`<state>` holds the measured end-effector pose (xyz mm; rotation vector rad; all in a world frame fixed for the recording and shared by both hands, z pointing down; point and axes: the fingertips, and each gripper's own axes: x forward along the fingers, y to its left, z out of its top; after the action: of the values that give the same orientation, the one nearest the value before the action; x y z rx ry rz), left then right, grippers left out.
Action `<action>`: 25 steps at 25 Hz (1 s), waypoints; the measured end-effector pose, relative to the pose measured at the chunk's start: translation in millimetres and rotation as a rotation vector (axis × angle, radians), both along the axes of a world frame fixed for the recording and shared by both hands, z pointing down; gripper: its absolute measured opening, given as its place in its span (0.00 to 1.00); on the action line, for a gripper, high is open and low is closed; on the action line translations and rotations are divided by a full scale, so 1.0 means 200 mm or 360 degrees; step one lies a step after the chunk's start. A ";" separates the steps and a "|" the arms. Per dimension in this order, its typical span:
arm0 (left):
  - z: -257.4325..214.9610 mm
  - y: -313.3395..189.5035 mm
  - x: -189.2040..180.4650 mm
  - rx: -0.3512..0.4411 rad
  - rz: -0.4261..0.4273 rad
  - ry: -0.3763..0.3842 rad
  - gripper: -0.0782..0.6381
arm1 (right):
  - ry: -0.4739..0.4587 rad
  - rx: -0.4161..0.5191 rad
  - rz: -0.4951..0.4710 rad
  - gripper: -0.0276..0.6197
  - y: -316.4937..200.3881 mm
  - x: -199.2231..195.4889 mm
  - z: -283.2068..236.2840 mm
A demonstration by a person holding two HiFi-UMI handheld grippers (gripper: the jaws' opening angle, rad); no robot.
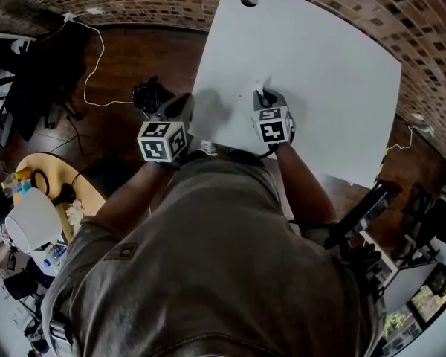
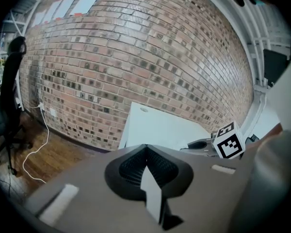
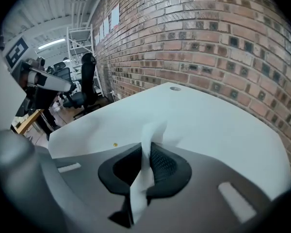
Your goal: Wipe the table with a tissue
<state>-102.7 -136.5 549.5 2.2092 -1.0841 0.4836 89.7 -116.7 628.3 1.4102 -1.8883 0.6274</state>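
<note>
At the near edge of the white table (image 1: pixel 320 58), our right gripper (image 3: pixel 148 152) clamps a white tissue (image 3: pixel 153 130), free end forward to meet the surface. The forearm reaches out, jaws aimed across the tabletop. Our left gripper (image 2: pixel 145 152) has its jaws together, with an unidentifiable pale strip (image 2: pixel 153 193) at their seam. It hangs beside the table's left edge, seemingly to leave the wiping path free.

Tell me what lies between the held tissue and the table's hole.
Nothing: bare tabletop runs from tissue to hole, per head and right gripper views.
</note>
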 end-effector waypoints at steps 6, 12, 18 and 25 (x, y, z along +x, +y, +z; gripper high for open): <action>0.00 0.02 -0.05 -0.0003 -0.0019 -0.0004 0.11 | -0.0036 -0.0006 -0.0055 0.11 0.01 -0.12 -0.01; -0.01 0.04 -0.10 0.0000 -0.0043 -0.0006 0.11 | -0.0058 -0.0002 -0.0133 0.11 0.02 -0.24 0.00; -0.02 0.05 -0.17 0.0005 -0.0077 -0.0019 0.11 | -0.0076 -0.0007 -0.0205 0.11 0.02 -0.36 0.00; -0.02 0.06 -0.22 0.0009 -0.0107 -0.0037 0.11 | -0.0101 -0.0016 -0.0269 0.11 0.02 -0.48 0.00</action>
<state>-146.2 -123.5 544.7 2.1693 -1.1696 0.4783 -5.8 -112.9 628.3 1.2216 -2.0259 0.6040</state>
